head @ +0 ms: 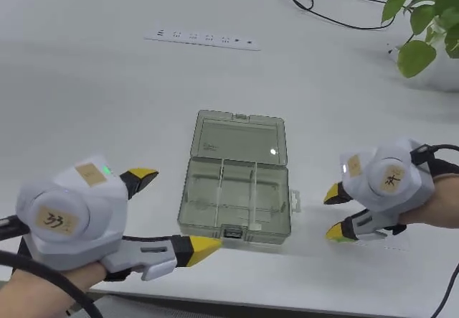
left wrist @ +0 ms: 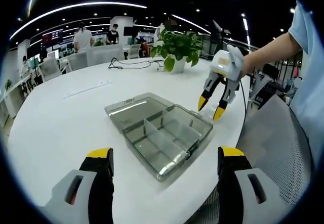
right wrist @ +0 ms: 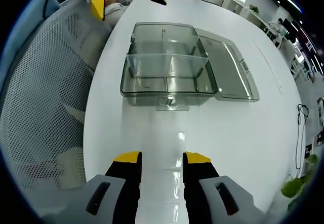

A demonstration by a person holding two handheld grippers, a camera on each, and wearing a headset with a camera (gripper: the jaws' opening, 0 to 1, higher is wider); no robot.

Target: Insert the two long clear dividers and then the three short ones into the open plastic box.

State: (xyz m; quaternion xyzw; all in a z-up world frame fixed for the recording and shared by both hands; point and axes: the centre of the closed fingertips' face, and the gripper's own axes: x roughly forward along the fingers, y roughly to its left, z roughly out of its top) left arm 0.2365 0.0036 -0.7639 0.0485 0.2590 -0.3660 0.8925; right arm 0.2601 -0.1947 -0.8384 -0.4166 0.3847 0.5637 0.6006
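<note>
The open clear plastic box (head: 237, 214) lies in the middle of the white table, its lid (head: 240, 138) flat behind it. Clear dividers (head: 221, 189) stand inside and split it into compartments. My left gripper (head: 174, 210) is open just left of the box, with nothing between its fingers. My right gripper (head: 335, 212) is open a little to the right of the box and holds nothing. The left gripper view has the box (left wrist: 162, 133) ahead of the left gripper (left wrist: 164, 155), with the right gripper (left wrist: 215, 105) beyond it. The right gripper view faces the box (right wrist: 169, 75) over the right gripper (right wrist: 162, 158).
A white power strip (head: 201, 38) lies at the back of the table, a black cable (head: 323, 2) and a potted plant (head: 430, 24) at the back right. The table's front edge runs just below the box. A mesh chair (right wrist: 50, 107) stands beside the table.
</note>
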